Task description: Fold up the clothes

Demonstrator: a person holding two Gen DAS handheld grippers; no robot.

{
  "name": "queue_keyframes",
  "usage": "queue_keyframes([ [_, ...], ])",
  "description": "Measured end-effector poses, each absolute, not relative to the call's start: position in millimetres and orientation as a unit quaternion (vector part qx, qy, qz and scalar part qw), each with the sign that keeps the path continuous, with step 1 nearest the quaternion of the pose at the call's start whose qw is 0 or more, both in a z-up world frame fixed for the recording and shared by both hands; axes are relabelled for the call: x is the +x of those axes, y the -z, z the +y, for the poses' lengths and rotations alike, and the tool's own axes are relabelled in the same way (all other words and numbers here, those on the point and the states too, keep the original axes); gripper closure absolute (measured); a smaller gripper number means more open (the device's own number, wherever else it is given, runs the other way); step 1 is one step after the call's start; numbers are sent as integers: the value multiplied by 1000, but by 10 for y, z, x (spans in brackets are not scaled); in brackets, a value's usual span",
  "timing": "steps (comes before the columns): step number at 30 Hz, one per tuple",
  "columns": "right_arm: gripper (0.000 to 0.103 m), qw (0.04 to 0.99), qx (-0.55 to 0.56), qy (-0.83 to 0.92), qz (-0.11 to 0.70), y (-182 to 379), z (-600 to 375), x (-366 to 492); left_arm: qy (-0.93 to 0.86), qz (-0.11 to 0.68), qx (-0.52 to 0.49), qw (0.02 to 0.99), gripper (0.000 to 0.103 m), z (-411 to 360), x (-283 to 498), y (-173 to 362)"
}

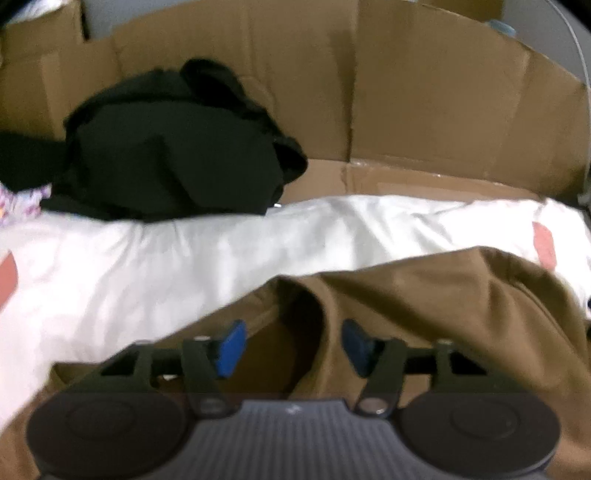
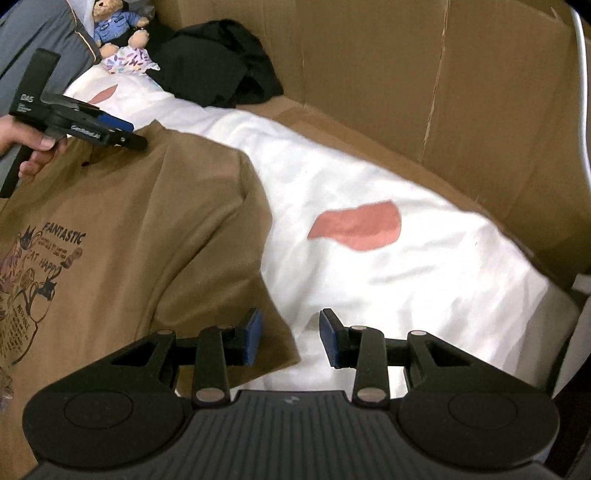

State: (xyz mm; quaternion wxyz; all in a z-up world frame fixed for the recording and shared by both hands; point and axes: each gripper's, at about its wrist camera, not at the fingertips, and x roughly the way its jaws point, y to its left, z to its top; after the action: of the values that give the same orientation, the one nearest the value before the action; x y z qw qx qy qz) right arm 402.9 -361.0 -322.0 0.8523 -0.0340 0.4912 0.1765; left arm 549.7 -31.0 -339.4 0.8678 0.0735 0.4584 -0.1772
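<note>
We saw the brown T-shirt [image 2: 147, 229] lying on the white sheet [image 2: 388, 266], its print cut off; both the left gripper [image 1: 291, 345] and the right gripper [image 2: 290, 338] stood half open, gripping nothing. Only the right wrist view showed the teddy bear [image 2: 116, 22].

A tall wall of brown cardboard [image 2: 369, 74], creased in vertical folds, stands ahead of the hand-held gripper and curves round to its right. A flat cardboard strip [image 1: 406, 177] lies at the foot of that wall. A white sheet [image 2: 406, 266] with salmon-pink patches [image 2: 358, 225] covers the surface just ahead. Far ahead to the left sits a small teddy bear [image 2: 110, 18] in a blue shirt. Lighting is even and soft.
</note>
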Motion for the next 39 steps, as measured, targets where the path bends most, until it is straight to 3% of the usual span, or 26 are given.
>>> queue_keyframes([
  [4, 69, 843, -36, -185, 504, 3245, -3564, 4017, 184, 464, 52, 865, 73, -310, 5541, 3471],
  [7, 99, 836, -48, -184, 514, 3280, -3554, 3985, 190, 473, 35, 860, 96, -302, 5590, 3511],
  [8, 100, 840, -47, -179, 510, 3254, -3575, 3976, 194, 473, 39, 859, 100, -319, 5599, 3511],
  [18, 100, 877, -62, -60, 473, 2756, -4230, 4027, 182, 456, 47, 870, 100, -330, 5637, 3479],
  [25, 99, 878, -87, -44, 468, 2728, -4337, 4285, 174, 451, 55, 874, 100, -359, 5650, 3468],
  [27, 95, 883, -88, -31, 461, 2756, -4327, 4385, 164, 452, 50, 875, 98, -357, 5665, 3473],
  [29, 72, 890, -86, -12, 447, 2773, -4325, 4435, 156, 453, 46, 876, 93, -357, 5677, 3477],
  [31, 58, 897, -79, 6, 435, 2744, -4332, 4411, 153, 450, 46, 879, 90, -362, 5672, 3467],
  [34, 58, 900, -52, -2, 432, 2699, -4320, 4237, 148, 444, 47, 883, 73, -360, 5659, 3450],
  [39, 58, 895, -17, -15, 445, 2760, -4249, 3805, 147, 440, 47, 885, 69, -339, 5625, 3418],
])
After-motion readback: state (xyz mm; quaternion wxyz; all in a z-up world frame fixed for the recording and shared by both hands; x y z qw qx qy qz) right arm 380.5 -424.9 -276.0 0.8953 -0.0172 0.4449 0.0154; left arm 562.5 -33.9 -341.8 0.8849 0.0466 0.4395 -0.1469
